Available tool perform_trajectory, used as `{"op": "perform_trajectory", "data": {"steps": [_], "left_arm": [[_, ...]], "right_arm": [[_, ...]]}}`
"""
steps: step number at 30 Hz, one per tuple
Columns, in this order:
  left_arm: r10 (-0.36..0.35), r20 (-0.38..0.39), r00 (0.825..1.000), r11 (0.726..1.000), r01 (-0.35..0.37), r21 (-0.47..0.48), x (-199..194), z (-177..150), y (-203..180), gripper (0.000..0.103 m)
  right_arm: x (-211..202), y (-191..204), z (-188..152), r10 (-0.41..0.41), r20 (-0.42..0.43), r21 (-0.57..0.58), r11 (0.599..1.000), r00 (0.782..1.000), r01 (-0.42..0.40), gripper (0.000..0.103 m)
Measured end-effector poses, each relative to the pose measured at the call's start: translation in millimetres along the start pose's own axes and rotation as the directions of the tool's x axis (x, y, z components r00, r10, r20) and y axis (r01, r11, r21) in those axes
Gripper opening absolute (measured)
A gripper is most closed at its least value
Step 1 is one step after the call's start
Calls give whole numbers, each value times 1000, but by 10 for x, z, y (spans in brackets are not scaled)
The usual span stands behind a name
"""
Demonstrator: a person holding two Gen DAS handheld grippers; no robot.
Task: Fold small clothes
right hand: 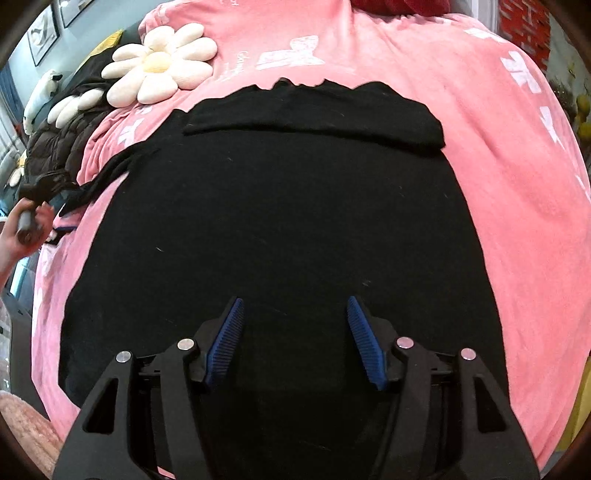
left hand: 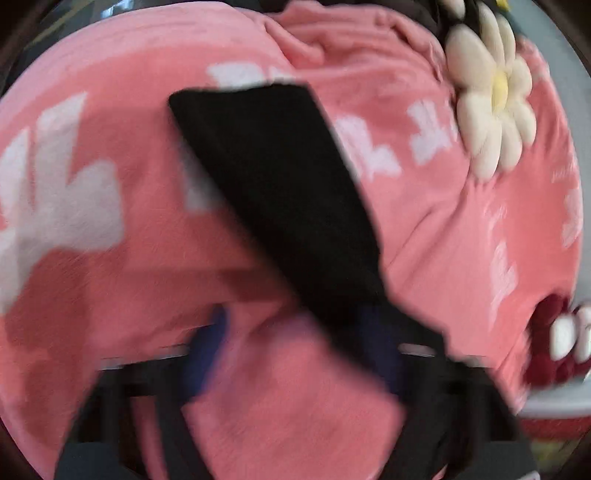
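Our right gripper [right hand: 295,332] spread wide over black garment [right hand: 280,229], pink blanket [right hand: 498,166], daisy cushion [right hand: 162,62], framed pictures [right hand: 44,33], left gripper [left hand: 295,350] pinching the black sleeve [left hand: 273,184].

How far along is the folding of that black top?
Early on. Done: the black garment lies spread on the pink blanket, one sleeve already laid across its top. In hand: the left gripper is pulling the other sleeve. The right gripper hovers open. Left: folding the body.
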State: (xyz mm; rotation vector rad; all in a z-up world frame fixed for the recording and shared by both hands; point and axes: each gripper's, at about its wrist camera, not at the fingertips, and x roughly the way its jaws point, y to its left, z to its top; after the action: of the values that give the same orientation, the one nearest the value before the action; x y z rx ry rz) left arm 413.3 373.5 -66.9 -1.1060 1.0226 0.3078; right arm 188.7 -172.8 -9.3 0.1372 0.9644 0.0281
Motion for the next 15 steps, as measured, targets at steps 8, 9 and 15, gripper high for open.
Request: {"op": "perform_trajectory", "data": {"steps": [8,9,15], "left_arm": [[-88,240,967,984,47,172,-634,390,-1017,98],[-25,251,968,982,-24,188,-621,410,-1065,93],[67,287,956,968,-132,214,-573,243,-646,95]], "right_arm": [[149,216,-33,-21,-7,-93,995,1000,21,64],[152,215,-39,-15,-7,-77,997,1000,14,64],[167,209,-80,-2,14,-71,997,1000,3,69]]}}
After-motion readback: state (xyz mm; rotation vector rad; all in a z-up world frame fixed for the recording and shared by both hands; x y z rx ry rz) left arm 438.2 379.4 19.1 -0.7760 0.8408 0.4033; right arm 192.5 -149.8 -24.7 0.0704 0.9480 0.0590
